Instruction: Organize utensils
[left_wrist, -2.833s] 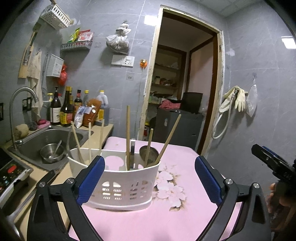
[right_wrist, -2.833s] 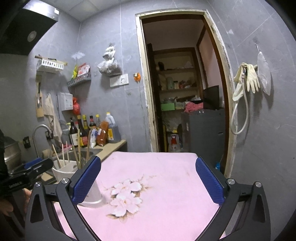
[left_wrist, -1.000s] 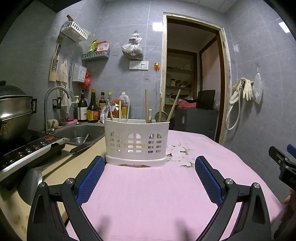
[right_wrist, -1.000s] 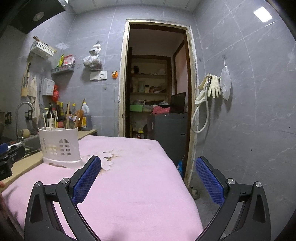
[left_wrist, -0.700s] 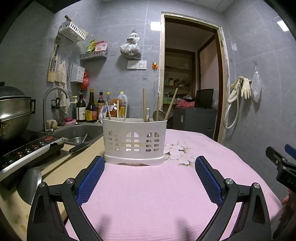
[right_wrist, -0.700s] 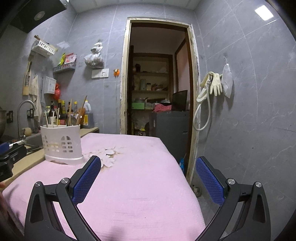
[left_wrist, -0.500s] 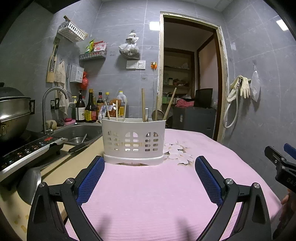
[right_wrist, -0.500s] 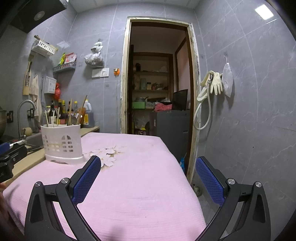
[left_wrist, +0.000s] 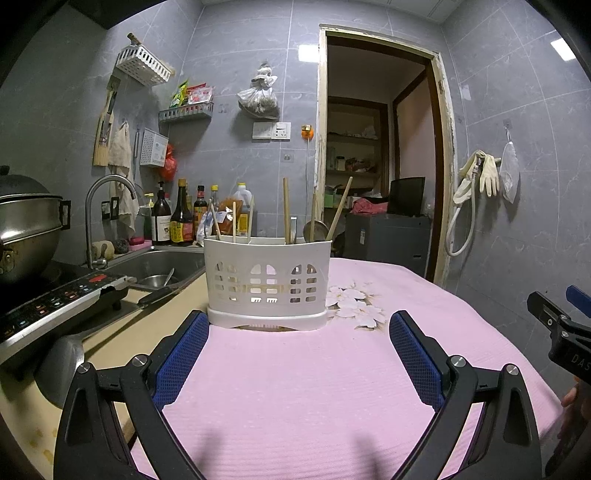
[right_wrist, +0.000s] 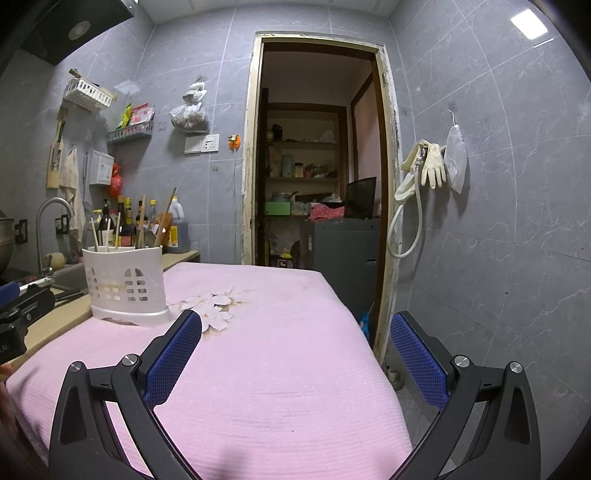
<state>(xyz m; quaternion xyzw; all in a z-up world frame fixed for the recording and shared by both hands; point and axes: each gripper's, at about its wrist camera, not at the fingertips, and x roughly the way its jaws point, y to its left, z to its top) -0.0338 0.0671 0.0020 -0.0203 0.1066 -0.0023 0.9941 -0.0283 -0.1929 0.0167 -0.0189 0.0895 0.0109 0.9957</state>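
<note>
While both tools hang low over the pink-clothed desk (left_wrist: 314, 387), we see the white utensil caddy (left_wrist: 267, 280) standing upright near the desk's far left edge, beside the sink (left_wrist: 159, 262). Its walls are slotted with arched cut-outs. Chopsticks (left_wrist: 233, 221) rise from its left compartment; wooden handles (left_wrist: 286, 210) and a metal ladle (left_wrist: 316, 230) from its right. The left tool (left_wrist: 299, 362) is released, jaws spread and empty. The right tool (right_wrist: 295, 365) is likewise released, well apart from the caddy.
</note>
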